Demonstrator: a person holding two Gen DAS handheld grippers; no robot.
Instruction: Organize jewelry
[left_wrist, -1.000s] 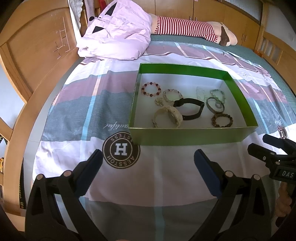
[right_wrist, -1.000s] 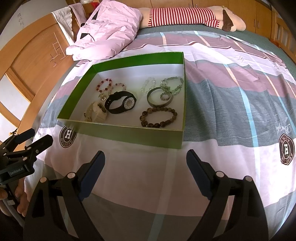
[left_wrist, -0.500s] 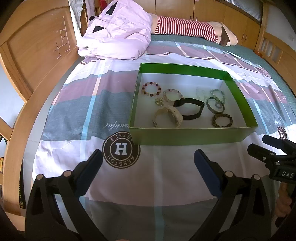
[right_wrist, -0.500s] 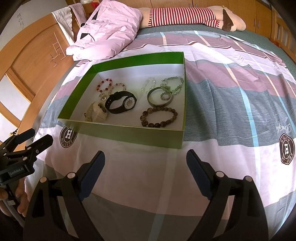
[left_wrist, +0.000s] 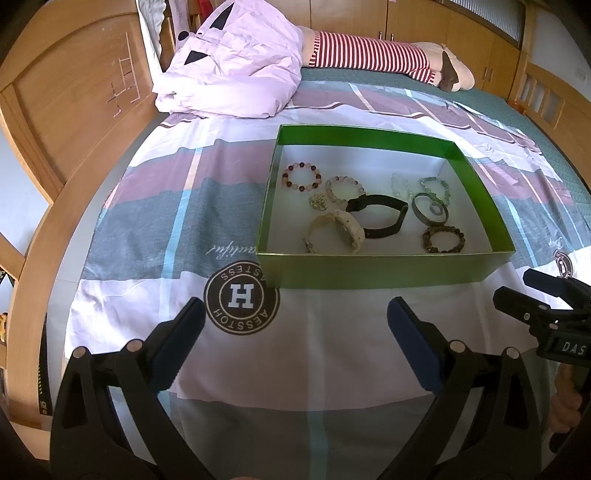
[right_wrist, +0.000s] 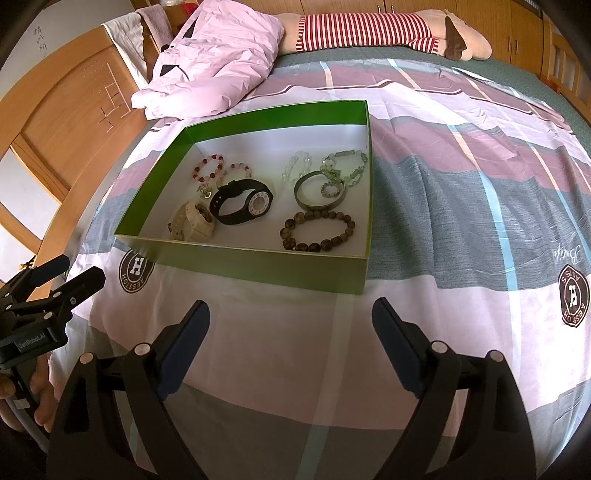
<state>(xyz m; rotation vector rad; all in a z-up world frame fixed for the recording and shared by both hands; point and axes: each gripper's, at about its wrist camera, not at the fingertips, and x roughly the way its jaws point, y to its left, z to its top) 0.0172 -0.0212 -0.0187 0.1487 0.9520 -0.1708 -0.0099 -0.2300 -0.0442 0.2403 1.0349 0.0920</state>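
Note:
A green box (left_wrist: 369, 275) (right_wrist: 258, 264) with a white floor lies on the bed. In it are a black watch (left_wrist: 380, 218) (right_wrist: 242, 203), a cream watch (left_wrist: 338, 230) (right_wrist: 192, 221), a brown bead bracelet (left_wrist: 443, 239) (right_wrist: 317, 230), a metal bangle (left_wrist: 430, 208) (right_wrist: 319, 192), a red bead bracelet (left_wrist: 301, 176) (right_wrist: 208, 169) and other bracelets. My left gripper (left_wrist: 295, 321) is open and empty, in front of the box. My right gripper (right_wrist: 291, 321) is open and empty, also in front of the box. Each gripper shows at the edge of the other's view, the right one (left_wrist: 535, 295) and the left one (right_wrist: 55, 280).
The bed has a striped cover (left_wrist: 147, 229) with round logos. A crumpled pink quilt (left_wrist: 236, 74) and a striped plush toy (left_wrist: 376, 61) lie at the far end. A wooden headboard (left_wrist: 62, 122) runs along the left, wardrobes stand behind.

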